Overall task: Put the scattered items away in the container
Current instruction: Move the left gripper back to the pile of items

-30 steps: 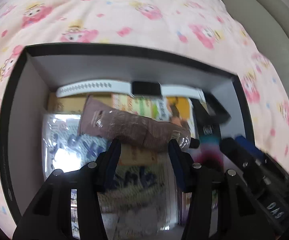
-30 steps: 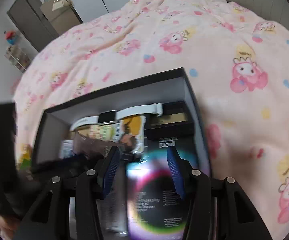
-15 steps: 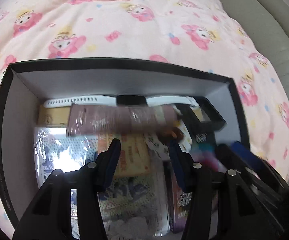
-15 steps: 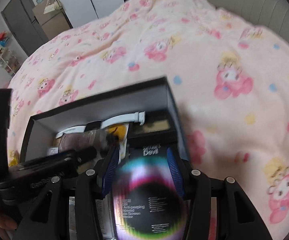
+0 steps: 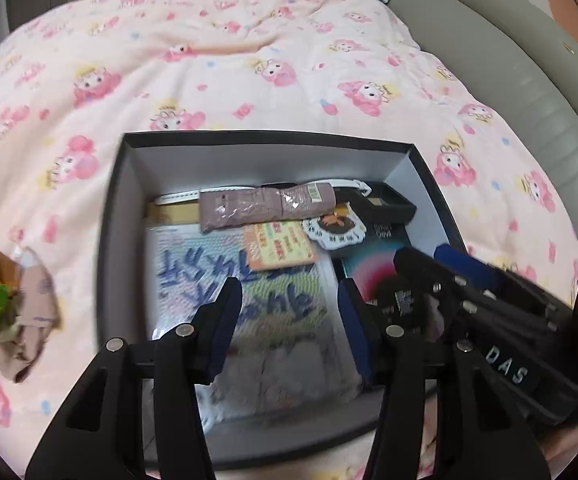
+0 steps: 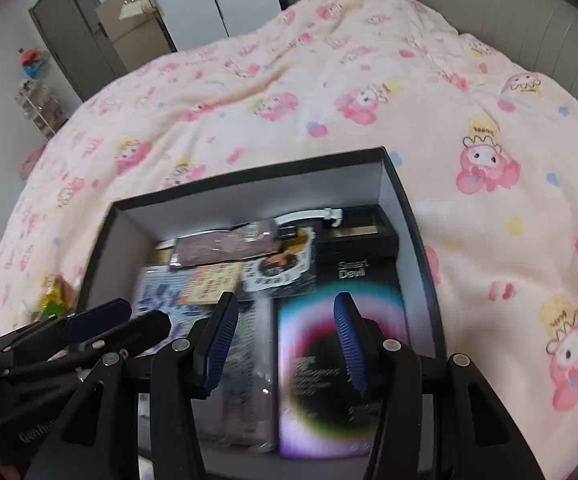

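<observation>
Container: black box (image 5: pixel 123 216) with pale inner walls, set on a pink cartoon-print duvet (image 5: pixel 217 80). Contents, far wall to near: white watch strap (image 5: pixel 177 197) along the back; mauve foil sachet (image 5: pixel 265 206) lying crosswise over it and over a yellow packet below; orange card (image 5: pixel 279 249) just in front of the sachet; scalloped round sticker (image 5: pixel 335 229) to its right; small black open case (image 6: pixel 355 229) in the far right corner; large clear-wrapped pack with blue lettering (image 5: pixel 217 280) filling the left floor; dark box with a rainbow ring (image 6: pixel 339 360) filling the right floor. Left gripper (image 5: pixel 291 312): above the box, fingers spread, nothing between them. Right gripper (image 6: pixel 285 330): above the rainbow-ring box, fingers spread, nothing pinched; no pad touches the box in either view. Outstanding item: a crumpled heap, brown-beige wrapping with yellow and green pieces (image 5: pixel 7 308), on the duvet just outside the box's left wall; what it is exactly cannot be told through the blur. Step judged in hand: between placements, both tools free over the filled box. Next move calls for: carrying the left gripper over the left wall to the heap, closing on a firm fold of it, since loose wrapping may slip or shed pieces, and lifting it into the box
</observation>
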Demonstrator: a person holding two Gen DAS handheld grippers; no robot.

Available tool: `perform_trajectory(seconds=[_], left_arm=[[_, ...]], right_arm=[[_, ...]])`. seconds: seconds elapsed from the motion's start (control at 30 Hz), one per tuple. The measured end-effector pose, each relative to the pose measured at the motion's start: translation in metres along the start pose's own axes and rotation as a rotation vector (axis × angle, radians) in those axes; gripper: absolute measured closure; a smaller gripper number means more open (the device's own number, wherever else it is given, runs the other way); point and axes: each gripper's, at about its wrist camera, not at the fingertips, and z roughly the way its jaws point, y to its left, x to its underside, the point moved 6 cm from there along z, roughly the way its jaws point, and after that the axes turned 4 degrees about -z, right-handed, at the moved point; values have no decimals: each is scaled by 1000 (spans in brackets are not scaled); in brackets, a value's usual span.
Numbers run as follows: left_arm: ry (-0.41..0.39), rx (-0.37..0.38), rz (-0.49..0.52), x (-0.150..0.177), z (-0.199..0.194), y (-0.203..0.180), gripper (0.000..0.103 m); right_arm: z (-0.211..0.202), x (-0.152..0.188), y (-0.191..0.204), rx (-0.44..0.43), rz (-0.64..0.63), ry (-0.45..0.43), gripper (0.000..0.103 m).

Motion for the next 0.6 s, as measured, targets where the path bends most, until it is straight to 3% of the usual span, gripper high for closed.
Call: perform_trajectory(seconds=[0.2, 0.3, 0.6], left_arm=[[-55, -53, 71, 26, -41, 1, 52], [-87, -95, 107, 43, -63, 2, 52], [-120, -83, 133, 86, -113, 9, 52]], right_arm=[[-22, 27, 26, 16, -64, -32, 55], [-34, 51, 36, -23, -52, -43, 55], [-79, 90, 67, -63, -74, -115, 55]])
